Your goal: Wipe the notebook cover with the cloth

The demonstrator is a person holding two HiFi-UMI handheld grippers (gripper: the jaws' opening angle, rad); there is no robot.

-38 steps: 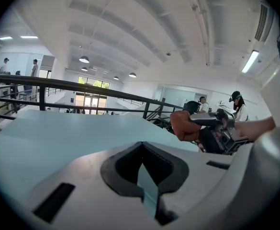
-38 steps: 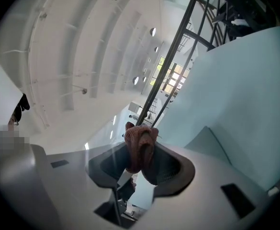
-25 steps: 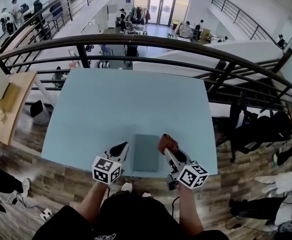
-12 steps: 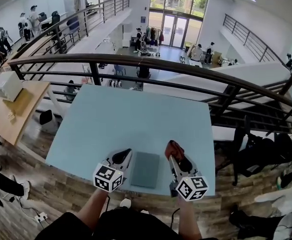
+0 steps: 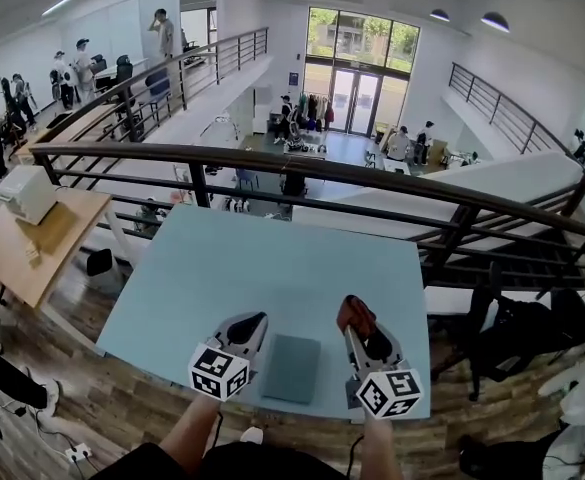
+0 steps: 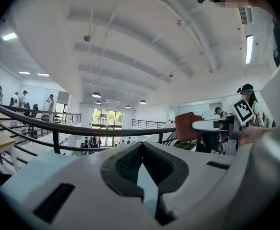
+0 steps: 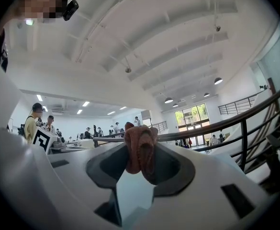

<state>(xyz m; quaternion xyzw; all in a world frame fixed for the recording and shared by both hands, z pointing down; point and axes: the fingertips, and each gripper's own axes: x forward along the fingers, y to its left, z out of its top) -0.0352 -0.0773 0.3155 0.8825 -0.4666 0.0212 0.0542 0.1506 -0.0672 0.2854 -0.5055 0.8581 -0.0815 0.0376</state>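
Left gripper and right gripper hang over the near edge of the light blue table in the head view. The grey-green notebook lies flat between them, and a reddish-brown cloth is bunched at the right gripper's tip. In the left gripper view its jaws are pressed together at the tips with nothing between them, and in the right gripper view its jaws are clamped on the cloth.
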